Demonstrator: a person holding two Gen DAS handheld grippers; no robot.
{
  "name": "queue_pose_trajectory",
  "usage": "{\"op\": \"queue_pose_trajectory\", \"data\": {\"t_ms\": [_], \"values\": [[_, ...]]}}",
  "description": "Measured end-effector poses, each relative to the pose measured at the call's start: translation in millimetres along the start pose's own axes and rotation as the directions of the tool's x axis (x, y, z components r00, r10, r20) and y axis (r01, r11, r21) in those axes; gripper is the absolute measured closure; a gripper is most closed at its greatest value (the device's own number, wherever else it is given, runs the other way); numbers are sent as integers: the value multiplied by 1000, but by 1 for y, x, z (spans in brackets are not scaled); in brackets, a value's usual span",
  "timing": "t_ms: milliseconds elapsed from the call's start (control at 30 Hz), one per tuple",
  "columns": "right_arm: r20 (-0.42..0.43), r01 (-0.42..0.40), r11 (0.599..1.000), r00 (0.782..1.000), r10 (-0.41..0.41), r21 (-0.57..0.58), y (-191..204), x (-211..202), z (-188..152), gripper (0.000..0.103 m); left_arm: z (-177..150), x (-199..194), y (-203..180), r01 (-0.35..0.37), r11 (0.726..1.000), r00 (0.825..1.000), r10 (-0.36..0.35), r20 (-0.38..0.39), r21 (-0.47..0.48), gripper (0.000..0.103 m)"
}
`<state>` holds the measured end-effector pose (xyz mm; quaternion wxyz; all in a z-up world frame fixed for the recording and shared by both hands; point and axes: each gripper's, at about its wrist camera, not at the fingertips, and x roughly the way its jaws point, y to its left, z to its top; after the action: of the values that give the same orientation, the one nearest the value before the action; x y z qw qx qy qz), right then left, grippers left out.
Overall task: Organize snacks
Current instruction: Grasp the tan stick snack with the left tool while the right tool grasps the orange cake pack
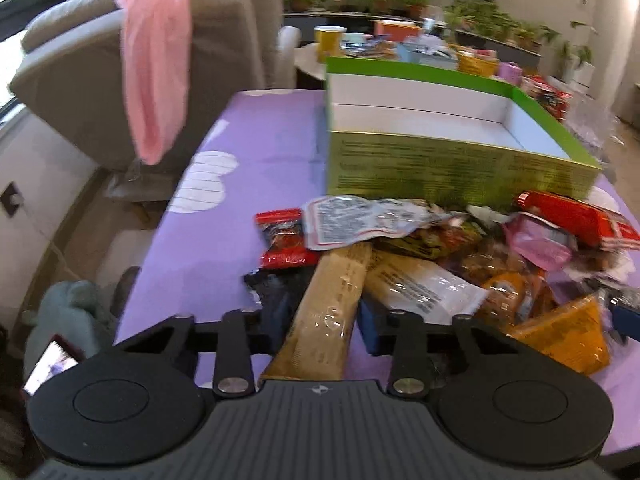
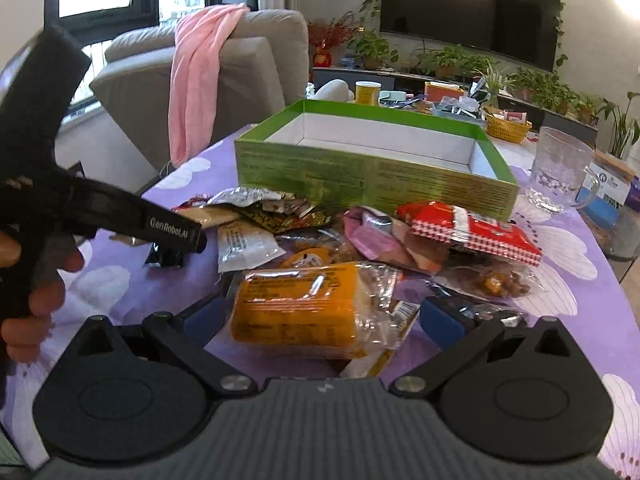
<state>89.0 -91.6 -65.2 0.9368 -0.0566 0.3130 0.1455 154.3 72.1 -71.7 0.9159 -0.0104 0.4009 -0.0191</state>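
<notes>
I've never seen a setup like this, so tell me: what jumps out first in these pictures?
A heap of snack packets sprawls across the purple flowered tablecloth. Just behind it stands an open green box, white inside and empty as far as shown. In front, the right gripper has its fingers on either side of an orange-wrapped packet, and the left gripper straddles a long tan packet.

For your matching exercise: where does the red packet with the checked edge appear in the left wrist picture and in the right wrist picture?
Left wrist view: the red packet lies at the far right edge, just in front of the green box's right corner.
Right wrist view: the red packet lies right of centre, on top of the pile, in front of the box.
Shared landmark: the open green box behind the snack pile.
</notes>
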Motion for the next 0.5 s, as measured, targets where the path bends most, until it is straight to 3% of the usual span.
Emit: {"op": "queue_pose_trajectory", "data": {"t_ms": [67,367,500], "values": [[-6,13,1000,1000,-13,-20,4,3,-1,42,-2,-3,-1,45,999,999,-45,-6,-3,79],[-31,51,997,998,-53,-53,17,16,-1,42,-13,-24,1,48,999,999,-48,19,-21,79],[-36,108,989,993,-113,-105,28,20,-5,42,-16,-29,4,33,999,999,-32,23,-27,79]]}}
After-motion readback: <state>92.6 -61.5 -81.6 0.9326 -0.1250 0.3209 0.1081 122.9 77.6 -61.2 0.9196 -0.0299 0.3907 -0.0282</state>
